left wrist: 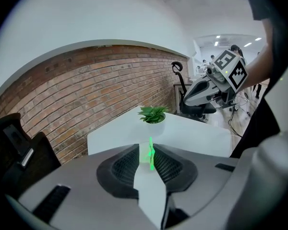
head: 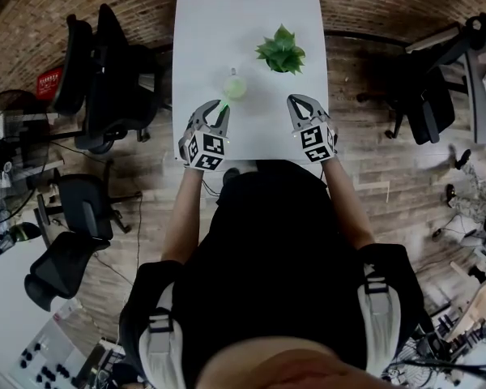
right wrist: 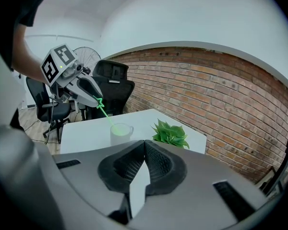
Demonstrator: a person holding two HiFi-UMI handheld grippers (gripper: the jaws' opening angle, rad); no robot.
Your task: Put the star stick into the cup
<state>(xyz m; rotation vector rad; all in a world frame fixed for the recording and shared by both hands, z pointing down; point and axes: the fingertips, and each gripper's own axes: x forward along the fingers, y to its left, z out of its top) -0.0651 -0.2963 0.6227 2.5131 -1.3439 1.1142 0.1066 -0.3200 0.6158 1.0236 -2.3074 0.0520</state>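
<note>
1. Surroundings: white table (head: 227, 23) on a wood floor, with a brick wall beyond. Black office chairs (head: 105, 71) at 9 o'clock of the table, another at 3 o'clock. Potted plant (head: 281, 51) at 2 o'clock of the cup and apart from it, on the far side from both grippers.
2. Clear cup (head: 234, 87) upright near the table's middle. Green star stick (right wrist: 105, 115) leaning in it, lower end inside the cup, star end up and out toward 7 o'clock.
3. Left gripper (head: 215, 105) at 7 o'clock of the cup, jaws a little apart. Star end of the stick between them, lying along one pad, with a sliver of gap beside it.
4. Right gripper (head: 301, 104) at about 3 o'clock of the cup, well apart from it. Jaws pressed together at the tips, empty.
5. Counted: one cup, one star stick, one potted plant, two grippers.
</note>
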